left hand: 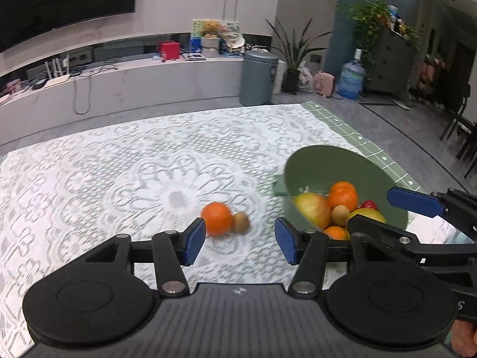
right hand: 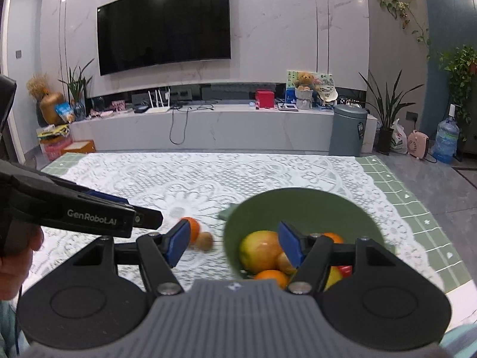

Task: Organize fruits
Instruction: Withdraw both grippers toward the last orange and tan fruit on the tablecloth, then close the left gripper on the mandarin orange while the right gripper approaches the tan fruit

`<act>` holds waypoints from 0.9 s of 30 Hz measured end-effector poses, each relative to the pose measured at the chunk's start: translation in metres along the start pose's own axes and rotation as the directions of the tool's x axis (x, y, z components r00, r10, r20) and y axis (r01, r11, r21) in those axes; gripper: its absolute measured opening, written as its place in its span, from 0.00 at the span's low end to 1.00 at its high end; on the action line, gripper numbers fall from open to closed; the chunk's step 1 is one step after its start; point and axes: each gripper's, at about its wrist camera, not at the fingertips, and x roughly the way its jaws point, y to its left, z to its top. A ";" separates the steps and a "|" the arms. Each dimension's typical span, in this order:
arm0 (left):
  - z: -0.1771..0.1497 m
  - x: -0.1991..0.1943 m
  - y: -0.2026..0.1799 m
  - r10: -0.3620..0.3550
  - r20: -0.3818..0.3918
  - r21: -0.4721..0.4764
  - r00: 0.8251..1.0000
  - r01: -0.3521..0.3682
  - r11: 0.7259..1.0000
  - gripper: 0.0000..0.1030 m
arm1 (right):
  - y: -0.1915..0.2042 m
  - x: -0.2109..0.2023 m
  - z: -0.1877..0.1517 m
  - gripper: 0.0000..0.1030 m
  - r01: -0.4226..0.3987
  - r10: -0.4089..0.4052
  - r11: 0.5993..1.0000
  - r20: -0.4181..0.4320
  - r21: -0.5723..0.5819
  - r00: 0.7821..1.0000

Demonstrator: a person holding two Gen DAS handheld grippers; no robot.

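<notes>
A green bowl [left hand: 316, 167] stands on the lace tablecloth and holds several fruits: an apple [left hand: 313, 208], oranges, a kiwi and something red. An orange [left hand: 217, 218] and a kiwi [left hand: 241, 222] lie together on the cloth left of the bowl. My left gripper [left hand: 240, 241] is open and empty, just in front of this pair. My right gripper [right hand: 234, 243] is open and empty over the bowl's [right hand: 301, 205] near left rim. The loose orange [right hand: 195, 228] and kiwi [right hand: 205, 240] show behind its left finger. The apple [right hand: 259, 252] shows between its fingers.
The lace cloth [left hand: 119, 179] covers a green checked table cover [right hand: 417, 208]. The table's right edge runs close to the bowl. Beyond the table are a TV bench, a grey bin [right hand: 347, 129] and potted plants.
</notes>
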 end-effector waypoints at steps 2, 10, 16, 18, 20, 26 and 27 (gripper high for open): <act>-0.006 -0.005 0.007 0.019 0.013 -0.015 1.000 -0.018 1.000 0.62 | 0.010 0.002 -0.005 0.61 0.000 0.000 1.000 -0.005 -0.011 1.000; -0.032 -0.012 0.027 0.077 0.050 -0.039 0.996 -0.075 0.996 0.62 | 0.037 0.016 -0.026 0.61 -0.003 0.003 1.000 0.000 -0.031 1.000; -0.044 -0.006 0.039 0.099 0.043 -0.081 0.994 -0.095 0.992 0.61 | 0.053 0.029 -0.038 0.61 0.034 -0.035 0.997 -0.005 -0.076 0.999; -0.048 -0.003 0.042 0.107 0.044 -0.079 0.993 -0.103 0.992 0.60 | 0.055 0.034 -0.039 0.61 0.029 -0.030 0.997 -0.013 -0.076 0.999; -0.050 0.001 0.044 0.102 0.040 -0.081 0.994 -0.099 0.992 0.60 | 0.057 0.039 -0.041 0.60 0.031 -0.032 0.996 -0.016 -0.080 0.999; -0.053 0.014 0.049 0.086 0.035 -0.087 0.996 -0.083 0.993 0.60 | 0.062 0.055 -0.048 0.56 0.048 -0.051 0.992 -0.024 -0.120 0.998; -0.053 0.017 0.049 0.084 0.034 -0.084 0.996 -0.081 0.993 0.60 | 0.062 0.057 -0.049 0.56 0.051 -0.054 0.990 -0.022 -0.129 0.998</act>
